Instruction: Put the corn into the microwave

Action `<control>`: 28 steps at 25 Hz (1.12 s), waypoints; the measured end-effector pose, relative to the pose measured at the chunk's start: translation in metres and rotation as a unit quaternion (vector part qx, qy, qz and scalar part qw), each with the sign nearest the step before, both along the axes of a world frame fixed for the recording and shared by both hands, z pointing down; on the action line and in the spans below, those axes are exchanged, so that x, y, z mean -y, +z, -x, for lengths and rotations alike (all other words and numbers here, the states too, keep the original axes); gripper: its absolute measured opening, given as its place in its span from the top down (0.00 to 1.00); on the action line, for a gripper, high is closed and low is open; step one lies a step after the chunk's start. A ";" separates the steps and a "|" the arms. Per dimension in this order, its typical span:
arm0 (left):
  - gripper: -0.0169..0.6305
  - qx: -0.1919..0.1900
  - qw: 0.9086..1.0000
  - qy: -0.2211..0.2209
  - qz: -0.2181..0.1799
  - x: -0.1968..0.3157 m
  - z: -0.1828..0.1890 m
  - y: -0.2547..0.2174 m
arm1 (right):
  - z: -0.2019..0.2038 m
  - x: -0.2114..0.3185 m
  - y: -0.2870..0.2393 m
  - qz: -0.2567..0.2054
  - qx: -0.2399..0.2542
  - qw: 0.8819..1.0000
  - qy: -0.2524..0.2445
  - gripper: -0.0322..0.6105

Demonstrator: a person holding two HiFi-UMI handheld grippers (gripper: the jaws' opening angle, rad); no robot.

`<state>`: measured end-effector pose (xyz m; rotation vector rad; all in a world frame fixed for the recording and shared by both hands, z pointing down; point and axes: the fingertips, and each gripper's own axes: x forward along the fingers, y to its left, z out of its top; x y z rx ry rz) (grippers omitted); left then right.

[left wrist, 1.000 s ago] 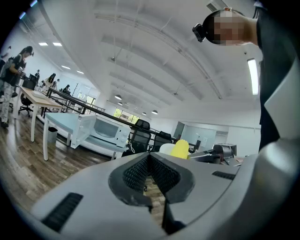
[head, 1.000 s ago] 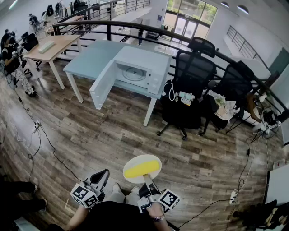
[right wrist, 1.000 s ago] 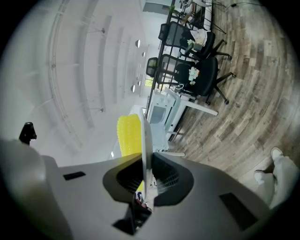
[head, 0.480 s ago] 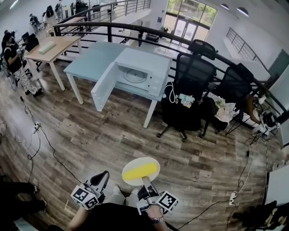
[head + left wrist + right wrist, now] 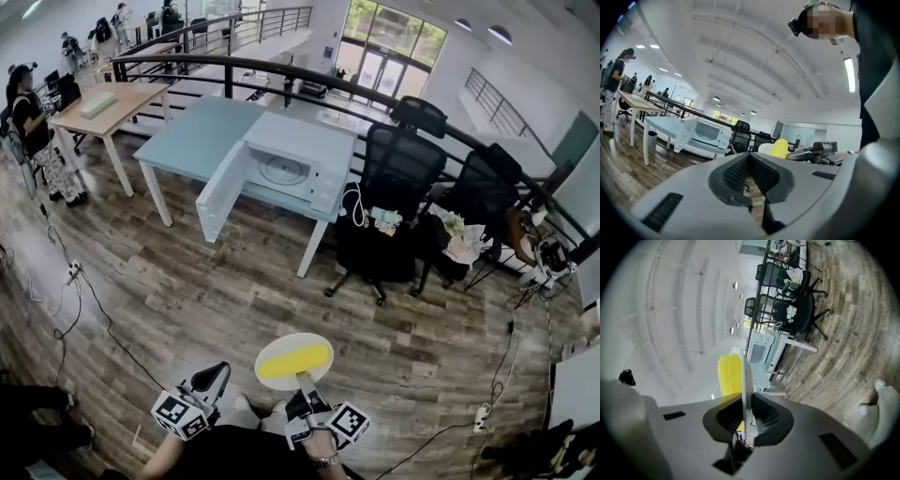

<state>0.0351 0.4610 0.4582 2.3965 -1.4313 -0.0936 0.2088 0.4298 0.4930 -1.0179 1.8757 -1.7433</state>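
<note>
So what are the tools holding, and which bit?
The right tool pinches the white plate by its near rim, yellow corn lying on it. The left tool holds nothing.

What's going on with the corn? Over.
Right gripper clamped on plate rim, corn on top. Left gripper shut, empty. Microwave far ahead, door open; nothing seen blocking.

Closed left claw faces the microwave and corn.
</note>
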 end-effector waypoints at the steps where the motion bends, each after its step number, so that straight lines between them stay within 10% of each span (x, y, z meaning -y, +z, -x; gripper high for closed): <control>1: 0.97 0.001 1.000 -0.001 -0.004 0.000 0.004 -0.001 | 0.004 0.001 -0.002 -0.002 0.000 1.000 0.000 0.90; 28: 0.97 -0.025 0.999 0.010 -0.021 0.030 0.075 -0.004 | 0.068 0.030 -0.004 -0.016 0.014 0.999 0.025 0.90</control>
